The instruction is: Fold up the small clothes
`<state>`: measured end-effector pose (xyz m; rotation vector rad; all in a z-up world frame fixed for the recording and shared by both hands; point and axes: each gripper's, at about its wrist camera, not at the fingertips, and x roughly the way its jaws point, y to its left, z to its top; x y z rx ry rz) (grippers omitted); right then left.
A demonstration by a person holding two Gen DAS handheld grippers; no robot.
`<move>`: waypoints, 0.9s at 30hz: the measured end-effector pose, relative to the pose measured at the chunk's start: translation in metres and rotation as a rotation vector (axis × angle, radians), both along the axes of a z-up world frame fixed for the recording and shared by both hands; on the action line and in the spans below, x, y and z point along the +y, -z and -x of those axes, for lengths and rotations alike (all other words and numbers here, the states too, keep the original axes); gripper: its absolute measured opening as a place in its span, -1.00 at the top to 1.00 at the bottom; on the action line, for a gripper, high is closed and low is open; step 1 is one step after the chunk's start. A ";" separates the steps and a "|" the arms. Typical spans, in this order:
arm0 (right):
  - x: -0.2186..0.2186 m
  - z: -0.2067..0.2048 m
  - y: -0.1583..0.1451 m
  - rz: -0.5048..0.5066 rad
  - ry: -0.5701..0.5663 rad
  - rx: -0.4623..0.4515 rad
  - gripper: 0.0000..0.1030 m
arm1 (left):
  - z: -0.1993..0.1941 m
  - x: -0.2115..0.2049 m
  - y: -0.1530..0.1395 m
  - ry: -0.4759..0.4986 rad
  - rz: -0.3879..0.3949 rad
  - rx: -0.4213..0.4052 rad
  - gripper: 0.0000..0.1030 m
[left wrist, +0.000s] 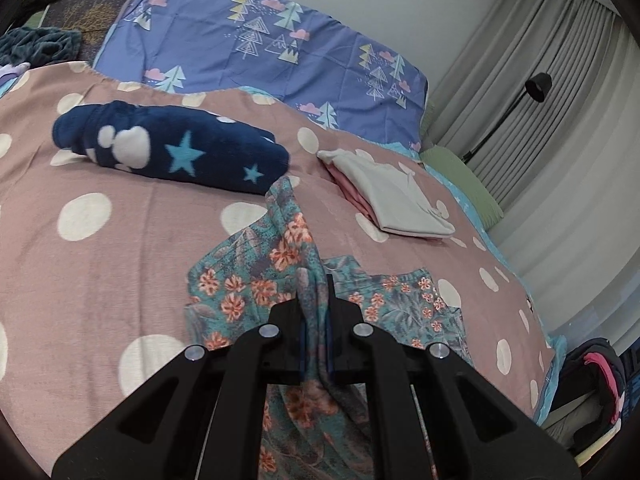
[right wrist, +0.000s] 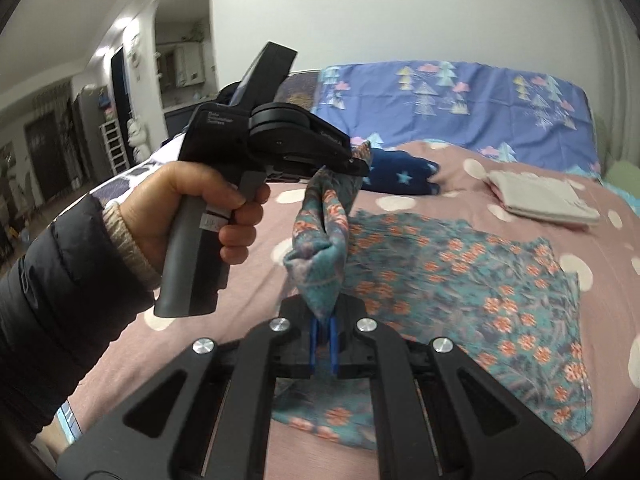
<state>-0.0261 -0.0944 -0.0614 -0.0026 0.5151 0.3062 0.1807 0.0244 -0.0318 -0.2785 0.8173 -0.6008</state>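
Left tongs pinch a bunched fold of the floral garment, bottom centre of the left wrist view. Right tongs pinch another bunch of it, bottom centre of the right wrist view. Cloth hangs in a twisted strip between both; the rest lies spread on the polka-dot bed cover, centre right. The person's hand grips the left handle, centre left. Navy star blanket upper left, folded white cloth centre right.
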 end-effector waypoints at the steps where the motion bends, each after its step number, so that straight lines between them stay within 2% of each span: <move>1: -0.009 -0.001 0.001 -0.016 0.013 0.008 0.92 | -0.001 -0.007 0.001 0.007 -0.007 0.001 0.88; 13: -0.105 0.009 0.024 -0.153 0.169 0.071 0.92 | 0.001 -0.125 0.013 0.129 -0.127 -0.005 0.88; 20: -0.142 0.024 0.026 -0.203 0.242 0.066 0.92 | 0.008 -0.178 0.013 0.196 -0.158 -0.018 0.88; 27: -0.169 0.037 0.034 -0.257 0.288 0.088 0.92 | 0.019 -0.227 0.022 0.274 -0.254 -0.033 0.88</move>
